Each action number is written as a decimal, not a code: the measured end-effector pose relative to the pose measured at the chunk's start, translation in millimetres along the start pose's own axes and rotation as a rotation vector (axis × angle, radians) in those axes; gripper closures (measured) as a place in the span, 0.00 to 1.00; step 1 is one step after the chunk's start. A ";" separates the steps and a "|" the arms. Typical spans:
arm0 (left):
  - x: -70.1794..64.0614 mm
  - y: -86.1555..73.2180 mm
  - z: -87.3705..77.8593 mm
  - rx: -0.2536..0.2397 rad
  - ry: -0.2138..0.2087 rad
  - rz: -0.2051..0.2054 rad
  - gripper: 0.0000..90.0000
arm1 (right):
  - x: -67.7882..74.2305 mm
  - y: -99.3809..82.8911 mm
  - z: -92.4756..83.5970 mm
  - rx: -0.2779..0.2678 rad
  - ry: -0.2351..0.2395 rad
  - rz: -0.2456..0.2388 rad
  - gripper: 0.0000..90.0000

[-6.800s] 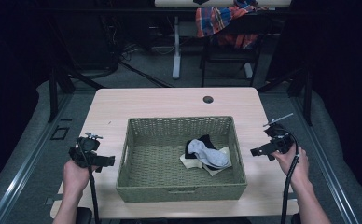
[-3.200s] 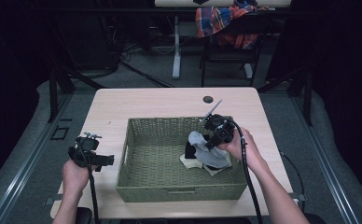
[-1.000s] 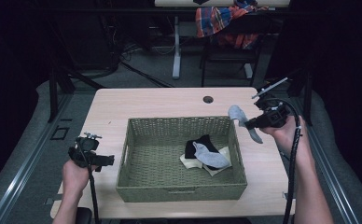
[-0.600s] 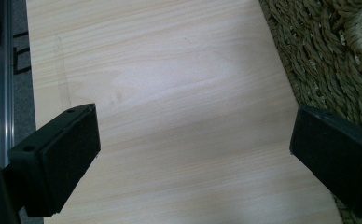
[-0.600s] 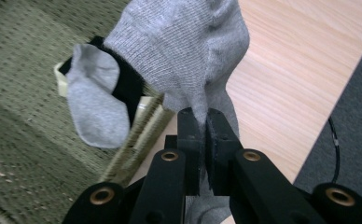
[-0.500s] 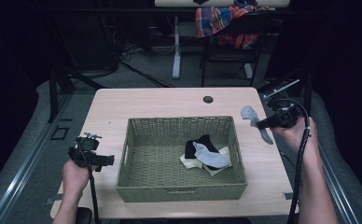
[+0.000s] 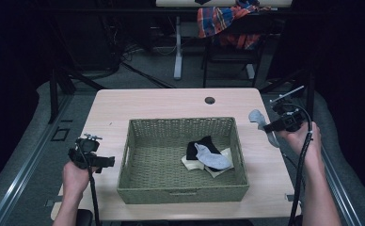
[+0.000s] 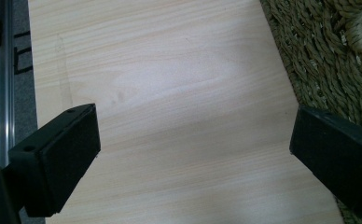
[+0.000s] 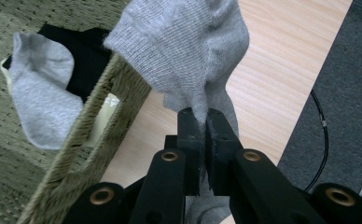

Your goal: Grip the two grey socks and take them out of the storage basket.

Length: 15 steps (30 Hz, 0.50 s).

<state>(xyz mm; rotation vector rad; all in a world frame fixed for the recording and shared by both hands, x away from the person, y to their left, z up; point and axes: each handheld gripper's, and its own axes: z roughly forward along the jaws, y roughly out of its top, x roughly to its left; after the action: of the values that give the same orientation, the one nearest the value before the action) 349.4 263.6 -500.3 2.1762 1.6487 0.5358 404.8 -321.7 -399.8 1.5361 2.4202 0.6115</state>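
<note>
My right gripper (image 7: 271, 128) is shut on a grey sock (image 7: 260, 121), which hangs over the table just right of the woven basket (image 7: 138, 136). In the right gripper view the grey sock (image 9: 188, 51) bunches above the pinched jaws of that gripper (image 9: 206, 122). Inside the basket lie a second grey sock (image 7: 212, 157), a black sock (image 7: 200, 145) and a cream sock (image 7: 190, 163). My left gripper (image 7: 106, 161) stands open, low over the table at the basket's left side. The left gripper view has bare wood between the spread pads (image 8: 62, 149).
The basket's woven wall (image 8: 328, 56) lies close to my left gripper's right jaw. A round grommet hole (image 7: 210, 100) sits at the table's far edge. A cable (image 9: 320, 116) trails on the floor right of the table. A chair with plaid cloth (image 7: 223, 19) stands behind.
My right gripper has carried the grey sock out of the basket, then rightward and slightly down beside its right rim. The left hand has stayed put.
</note>
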 end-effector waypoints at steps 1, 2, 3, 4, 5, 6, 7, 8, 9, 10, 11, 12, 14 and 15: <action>0.1 0.0 0.0 -0.001 0.001 0.000 0.02 | -1.0 -0.8 2.6 -0.006 -0.001 0.006 0.96; 0.2 0.0 0.2 -0.001 0.000 -0.001 0.02 | -2.1 -1.2 5.8 -0.001 0.006 0.010 0.96; 0.4 0.0 0.3 0.000 0.000 -0.002 0.02 | -3.1 -1.8 9.2 0.008 0.003 0.012 0.96; 0.4 0.0 0.3 0.000 0.001 -0.003 0.02 | -4.2 -2.7 13.6 0.016 -0.004 0.015 0.96; 0.4 0.0 0.1 -0.001 0.001 -0.002 0.02 | -5.5 -3.1 18.1 0.038 -0.009 0.009 0.96; 0.3 0.0 -0.1 -0.001 0.001 -0.002 0.02 | -6.1 -3.7 22.8 0.052 -0.015 0.011 0.96; 0.3 0.0 -0.1 -0.001 0.001 -0.001 0.02 | -6.7 -4.2 27.4 0.062 -0.013 0.012 0.96; 0.3 0.0 0.0 0.000 0.001 -0.001 0.02 | -7.5 -4.5 31.3 0.082 -0.013 0.009 0.96; 0.3 0.0 0.1 0.000 0.000 -0.001 0.02 | -7.5 -5.2 35.3 0.079 -0.013 0.011 0.96; 0.2 0.1 0.2 -0.001 -0.001 0.000 0.02 | -7.4 -5.7 38.2 0.081 -0.010 0.012 0.96; 0.1 0.2 0.2 0.001 -0.002 0.002 0.02 | -7.4 -5.9 41.1 0.092 -0.006 0.011 0.96; 0.1 0.3 0.3 0.001 -0.002 0.003 0.02 | -6.7 -6.1 43.9 0.100 -0.011 0.012 0.96; 0.1 0.3 0.3 0.001 -0.003 0.003 0.02 | -6.6 -6.4 49.2 0.115 -0.009 0.006 0.96; 0.3 0.2 0.4 0.000 -0.003 0.003 0.02 | -6.7 -6.5 51.3 0.125 -0.014 0.006 0.96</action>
<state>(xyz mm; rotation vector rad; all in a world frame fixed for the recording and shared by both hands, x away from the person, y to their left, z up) 349.8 263.8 -500.5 2.1786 1.6444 0.5331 422.4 -318.3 -448.8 1.5888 2.4872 0.4572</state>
